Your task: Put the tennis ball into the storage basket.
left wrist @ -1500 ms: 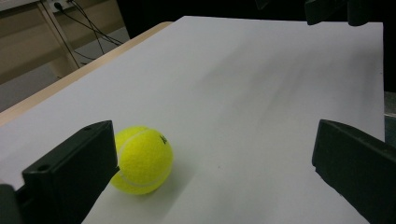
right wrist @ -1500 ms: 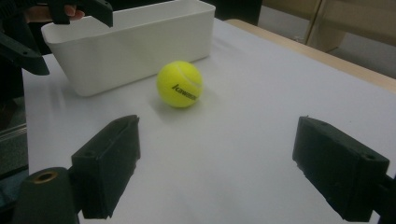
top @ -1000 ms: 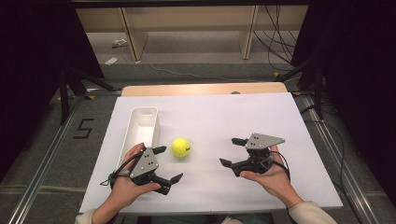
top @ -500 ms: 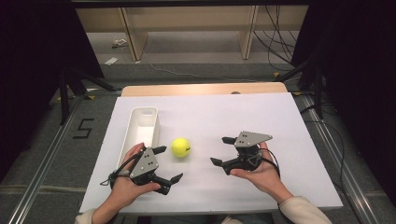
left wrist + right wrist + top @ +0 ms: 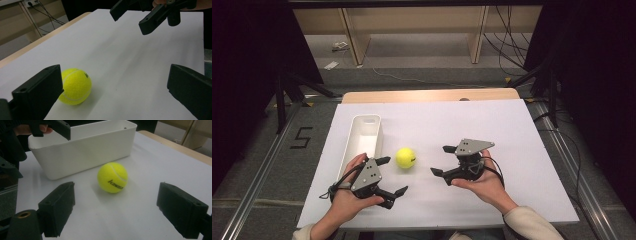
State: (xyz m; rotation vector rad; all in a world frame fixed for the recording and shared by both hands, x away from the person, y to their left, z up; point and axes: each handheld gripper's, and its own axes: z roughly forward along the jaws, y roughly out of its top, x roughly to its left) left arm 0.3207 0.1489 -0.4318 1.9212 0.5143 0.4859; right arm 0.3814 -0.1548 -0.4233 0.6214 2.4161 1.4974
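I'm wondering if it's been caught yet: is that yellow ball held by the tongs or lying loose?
Loose. The tennis ball rests on the white table beside the tub, between both open tongs, touching neither.

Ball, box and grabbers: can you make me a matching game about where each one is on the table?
Things:
1. ball
2. box
3. left gripper
4. right gripper

Places:
A. right of the ball, open
B. long, white, left of the ball
C. between the two grippers
D. at the box's near end, open

Pairs: 1-C, 2-B, 3-D, 4-A
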